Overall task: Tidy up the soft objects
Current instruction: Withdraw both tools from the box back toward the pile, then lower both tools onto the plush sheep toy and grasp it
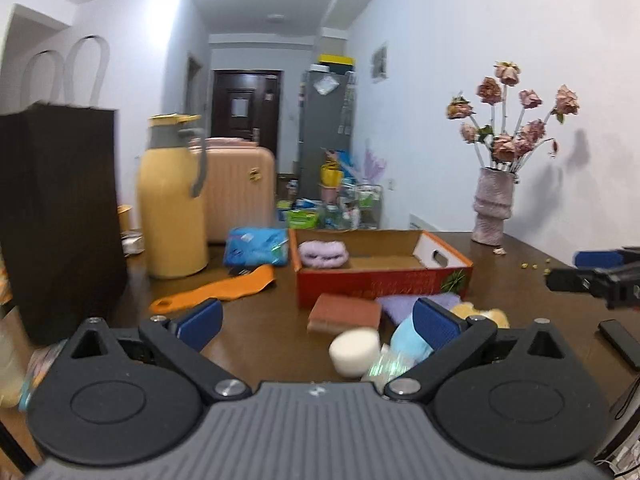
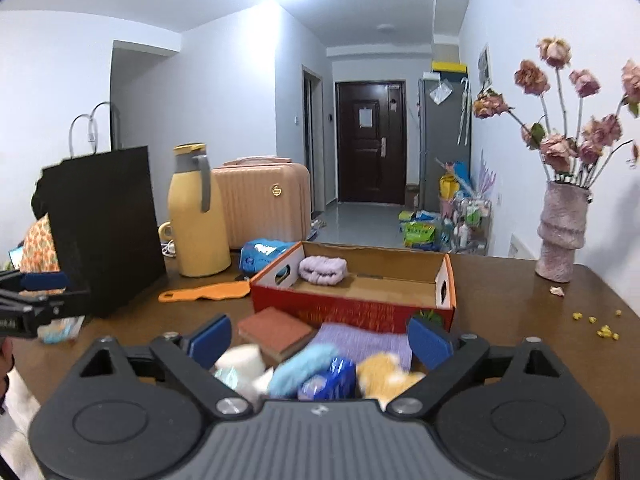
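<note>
A red cardboard box (image 1: 384, 284) (image 2: 352, 308) stands on the brown table with a lilac fluffy band (image 1: 323, 253) (image 2: 323, 269) in its left end. In front of it lies a heap of soft things: a brown sponge (image 1: 344, 312) (image 2: 276, 330), a white foam roll (image 1: 355, 350) (image 2: 240, 358), a light blue fluffy piece (image 1: 408, 340) (image 2: 302, 366), a purple cloth (image 2: 360, 340) and a yellow plush (image 1: 486, 316) (image 2: 384, 376). My left gripper (image 1: 318, 322) is open just short of the heap. My right gripper (image 2: 320, 340) is open over it, holding nothing.
A black paper bag (image 1: 60, 216), a yellow jug (image 1: 172, 208), a blue tissue pack (image 1: 256, 246) and an orange strip (image 1: 224, 288) lie to the left. A pink vase of dried flowers (image 1: 492, 208) stands at the back right. A dark remote (image 1: 620, 340) lies at the right.
</note>
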The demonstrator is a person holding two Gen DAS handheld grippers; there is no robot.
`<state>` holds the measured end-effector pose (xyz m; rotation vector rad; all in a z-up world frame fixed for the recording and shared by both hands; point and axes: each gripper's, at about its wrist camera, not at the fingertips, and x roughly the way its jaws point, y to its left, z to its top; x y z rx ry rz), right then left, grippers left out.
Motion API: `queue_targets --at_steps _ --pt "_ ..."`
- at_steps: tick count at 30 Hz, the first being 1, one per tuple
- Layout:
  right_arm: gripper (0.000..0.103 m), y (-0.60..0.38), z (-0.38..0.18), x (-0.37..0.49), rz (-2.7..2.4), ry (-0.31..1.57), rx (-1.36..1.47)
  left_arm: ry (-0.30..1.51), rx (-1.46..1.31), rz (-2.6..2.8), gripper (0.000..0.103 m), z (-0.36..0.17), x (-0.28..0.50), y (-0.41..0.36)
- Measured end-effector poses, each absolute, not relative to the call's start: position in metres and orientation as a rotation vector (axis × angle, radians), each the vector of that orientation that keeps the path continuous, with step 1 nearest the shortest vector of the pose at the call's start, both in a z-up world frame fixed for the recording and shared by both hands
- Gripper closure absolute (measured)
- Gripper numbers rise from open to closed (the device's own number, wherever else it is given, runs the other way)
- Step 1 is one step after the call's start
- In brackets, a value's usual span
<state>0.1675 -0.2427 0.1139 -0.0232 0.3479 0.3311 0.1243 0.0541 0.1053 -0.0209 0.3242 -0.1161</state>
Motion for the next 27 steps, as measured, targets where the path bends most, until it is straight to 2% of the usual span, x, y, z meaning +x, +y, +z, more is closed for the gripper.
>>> queue_targets --at_steps 3,5,11,20,27 --pt "0.006 -0.237 0.091 0.126 0.319 0.317 -0.027 0.277 -0.023 -0.034 0.0 0.088 0.087 0.053" --pt "0.0 -0.234 0.075 0.1 0.29 0.298 -0.018 0.275 -0.02 -0.025 0.0 0.077 0.069 0.049" --pt "0.0 -0.237 0.049 0.053 0.25 0.3 0.03 0.303 0.03 -0.114 0.0 0.069 0.064 0.037" --pt "0.0 -0.244 0.037 0.066 0.211 0.321 0.066 0.351 0.021 -0.105 0.0 0.055 0.077 0.032" --pt "0.004 -0.263 0.017 0.12 0.123 0.39 0.109 0.408 0.079 -0.134 0.0 0.038 0.123 0.005"
